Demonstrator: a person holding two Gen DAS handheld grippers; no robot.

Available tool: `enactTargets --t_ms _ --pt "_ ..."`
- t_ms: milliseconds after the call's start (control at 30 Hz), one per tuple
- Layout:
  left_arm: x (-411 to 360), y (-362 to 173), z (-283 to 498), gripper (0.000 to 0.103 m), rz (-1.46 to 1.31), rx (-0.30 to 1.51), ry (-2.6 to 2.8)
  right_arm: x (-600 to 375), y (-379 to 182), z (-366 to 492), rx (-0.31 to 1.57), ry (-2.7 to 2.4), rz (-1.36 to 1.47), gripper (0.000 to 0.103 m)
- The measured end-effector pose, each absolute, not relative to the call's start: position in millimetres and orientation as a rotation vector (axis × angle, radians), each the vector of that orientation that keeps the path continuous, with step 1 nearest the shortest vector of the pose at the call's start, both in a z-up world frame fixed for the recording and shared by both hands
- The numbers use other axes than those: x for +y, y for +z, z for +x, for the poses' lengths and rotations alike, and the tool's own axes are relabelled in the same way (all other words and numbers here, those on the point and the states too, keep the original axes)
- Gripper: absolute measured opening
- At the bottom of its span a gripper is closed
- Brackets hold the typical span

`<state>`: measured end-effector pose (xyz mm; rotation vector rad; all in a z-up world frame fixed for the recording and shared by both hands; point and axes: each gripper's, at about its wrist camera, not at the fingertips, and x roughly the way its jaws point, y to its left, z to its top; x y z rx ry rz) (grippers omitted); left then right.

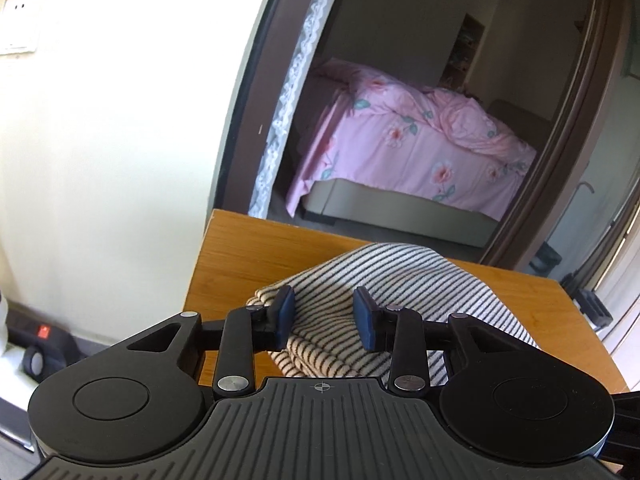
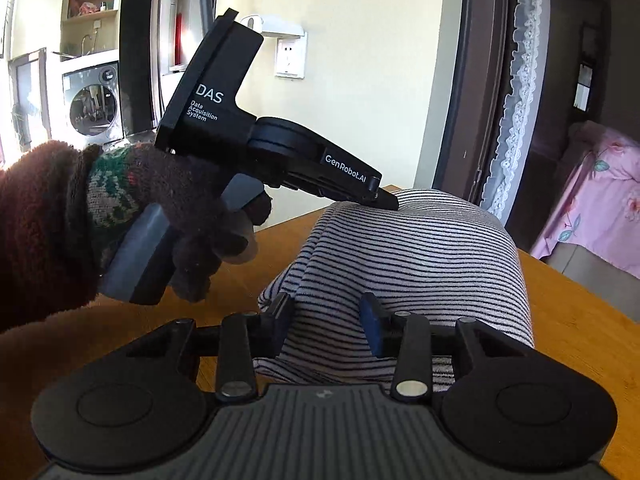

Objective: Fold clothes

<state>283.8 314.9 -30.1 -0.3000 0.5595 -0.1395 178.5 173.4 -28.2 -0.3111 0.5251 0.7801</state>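
The table [image 2: 580, 344] bore the striped cloth [image 2: 420, 248], heaped at its middle. At nine o'clock in the right view a gloved hand [image 2: 192, 216] held the left claw [image 1: 325, 312], its jaws pinching a cloth fold. The right claw [image 2: 328, 320] likewise gripped bunched cloth at its near edge.

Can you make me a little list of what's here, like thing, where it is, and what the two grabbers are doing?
thing: striped cloth, bunched in a heap
where: on the wooden table
left gripper: at the cloth's near left edge, cloth between its fingers, whether they pinch it is unclear
right gripper: at the cloth's near edge, a fold bulging between its blue pads
hand: gloved, holding the left gripper
behind: doorway to a pink bed
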Motion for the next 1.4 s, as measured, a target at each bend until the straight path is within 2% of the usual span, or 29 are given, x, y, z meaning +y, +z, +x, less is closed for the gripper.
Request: enactTargets --t_ms 267,500,667,967,1033,1100,1133,1233,1267,1300,1333,1367,1400 --pt "314.8 -24.8 274.8 0.037 -0.294 0.537 -0.103 180.9 -33.3 158.9 0.458 0.753 -0.394 0.041" --pt "303.0 9.8 196.5 0.039 -0.315 0.493 -0.156 105.7 1.4 169.6 0.456 0.669 -0.188 0.04" --pt "278.6 -20.0 185.4 0.033 -0.29 0.597 -0.205 81.5 -15.3 204.5 0.621 0.619 -0.032 0.04" --pt "263.5 -30.8 185.9 0.04 -0.263 0.562 -0.139 82.2 -32.3 197.2 0.567 0.583 -0.049 0.045" --pt "256.5 -30.4 181.8 0.041 -0.235 0.544 -0.11 76.8 -34.5 195.1 0.549 0.573 -0.017 0.052" --pt "246.9 -29.3 176.4 0.045 -0.187 0.524 -0.071 68.8 -36.2 194.5 0.561 0.558 0.026 0.072" --pt "243.4 -27.9 173.6 0.052 -0.169 0.52 -0.049 64.9 -37.1 194.3 0.568 0.55 0.046 0.077" --pt "236.3 -24.0 161.9 0.054 -0.177 0.531 -0.011 56.1 -39.9 188.6 0.607 0.548 0.063 0.081" --pt "233.3 -23.9 156.6 0.055 -0.185 0.536 0.008 52.7 -39.8 185.5 0.607 0.541 0.068 0.087" --pt "230.2 -24.5 150.8 0.06 -0.188 0.541 0.027 49.2 -39.7 182.5 0.607 0.535 0.073 0.093" --pt "226.4 -26.6 145.5 0.073 -0.188 0.55 0.051 45.7 -39.6 179.4 0.607 0.528 0.078 0.098" --pt "220.9 -30.3 139.3 0.08 -0.188 0.564 0.08 40.7 -39.8 175.7 0.607 0.519 0.092 0.103" --pt "215.6 -34.4 133.7 0.089 -0.19 0.583 0.095 35.8 -40.0 172.0 0.607 0.511 0.105 0.103"
